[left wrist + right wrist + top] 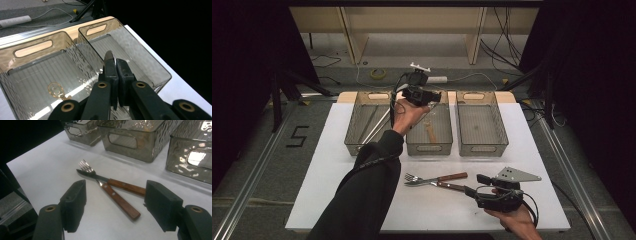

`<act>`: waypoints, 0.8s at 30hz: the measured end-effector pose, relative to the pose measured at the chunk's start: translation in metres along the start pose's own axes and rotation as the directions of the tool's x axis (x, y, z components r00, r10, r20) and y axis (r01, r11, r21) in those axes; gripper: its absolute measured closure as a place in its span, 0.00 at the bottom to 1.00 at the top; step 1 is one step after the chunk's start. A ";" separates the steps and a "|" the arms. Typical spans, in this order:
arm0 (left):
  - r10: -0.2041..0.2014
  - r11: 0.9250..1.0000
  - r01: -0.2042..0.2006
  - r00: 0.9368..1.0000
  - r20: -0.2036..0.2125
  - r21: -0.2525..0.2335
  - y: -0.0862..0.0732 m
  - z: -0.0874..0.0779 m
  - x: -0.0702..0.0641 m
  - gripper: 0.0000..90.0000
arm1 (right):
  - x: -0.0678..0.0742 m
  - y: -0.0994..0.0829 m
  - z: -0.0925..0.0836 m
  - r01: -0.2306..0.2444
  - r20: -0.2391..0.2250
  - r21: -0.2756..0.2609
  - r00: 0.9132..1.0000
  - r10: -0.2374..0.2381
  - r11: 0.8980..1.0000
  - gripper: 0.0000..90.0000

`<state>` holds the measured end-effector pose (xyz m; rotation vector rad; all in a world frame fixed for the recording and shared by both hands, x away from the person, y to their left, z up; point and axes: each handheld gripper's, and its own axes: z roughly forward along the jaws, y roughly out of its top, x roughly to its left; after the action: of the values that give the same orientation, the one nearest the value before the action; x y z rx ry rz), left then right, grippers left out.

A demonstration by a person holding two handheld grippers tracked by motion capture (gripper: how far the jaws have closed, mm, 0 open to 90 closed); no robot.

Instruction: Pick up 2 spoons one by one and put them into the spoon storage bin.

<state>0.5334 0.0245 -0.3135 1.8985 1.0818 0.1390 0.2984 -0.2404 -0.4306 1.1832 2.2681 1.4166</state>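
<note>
A person's left hand holds my left gripper (437,96) above the back of the middle bin (447,142). In the left gripper view my left gripper (116,61) is shut on a thin metal utensil, whose rounded silver tip (109,55) sticks up between the pads. A fork (413,178) and a knife (453,176), both with wooden handles, lie crossed on the white table (337,195). My right gripper (473,184) sits low just right of their handles. It (116,186) stands open, with the fork's handle (120,202) and the knife's handle (127,187) ahead between its jaws, untouched.
Three smoky see-through bins stand in a row at the back. The left bin (354,142) holds long silver utensils (377,127). The middle one holds a wooden-handled piece (430,133). The right bin (503,142) looks bare. Cables and a power strip (437,79) lie on the floor beyond.
</note>
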 end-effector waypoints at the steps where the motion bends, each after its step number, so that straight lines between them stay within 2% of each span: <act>1: 0.000 1.000 0.000 1.000 -0.001 -0.001 0.000 0.002 -0.001 0.98 | 0.000 0.000 0.000 -0.003 0.000 0.000 1.000 0.003 1.000 0.39; 9: -0.033 0.999 0.033 0.999 0.000 -0.004 -0.003 0.013 0.001 0.98 | 0.000 0.000 0.000 0.001 -0.005 -0.002 1.000 -0.001 1.000 0.39; 12: -0.059 0.998 0.059 0.998 0.005 -0.005 -0.005 0.016 0.005 0.98 | 0.000 0.000 0.000 0.000 -0.007 -0.004 1.000 0.000 1.000 0.39; 17: -0.070 0.998 0.070 0.998 -0.006 0.002 -0.011 0.021 0.013 0.98 | 0.001 0.000 0.000 -0.001 -0.009 -0.001 1.000 0.001 1.000 0.39; 19: -0.087 0.996 0.087 0.996 -0.007 -0.005 -0.014 0.022 0.016 0.98 | 0.000 0.000 0.001 -0.002 -0.009 -0.001 1.000 0.002 1.000 0.39; 22: -0.111 0.994 0.111 0.994 -0.023 -0.009 -0.019 0.025 0.022 0.97 | 0.001 0.000 0.001 -0.003 -0.011 0.002 1.000 0.003 1.000 0.39; 24: -0.113 0.994 0.112 0.993 -0.046 -0.007 -0.021 0.026 0.026 0.96 | 0.001 0.000 0.001 -0.003 -0.011 0.003 1.000 0.003 1.000 0.39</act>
<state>0.5485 0.0299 -0.3527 1.8336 1.2161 0.1216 0.2985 -0.2393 -0.4309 1.1822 2.2777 1.4251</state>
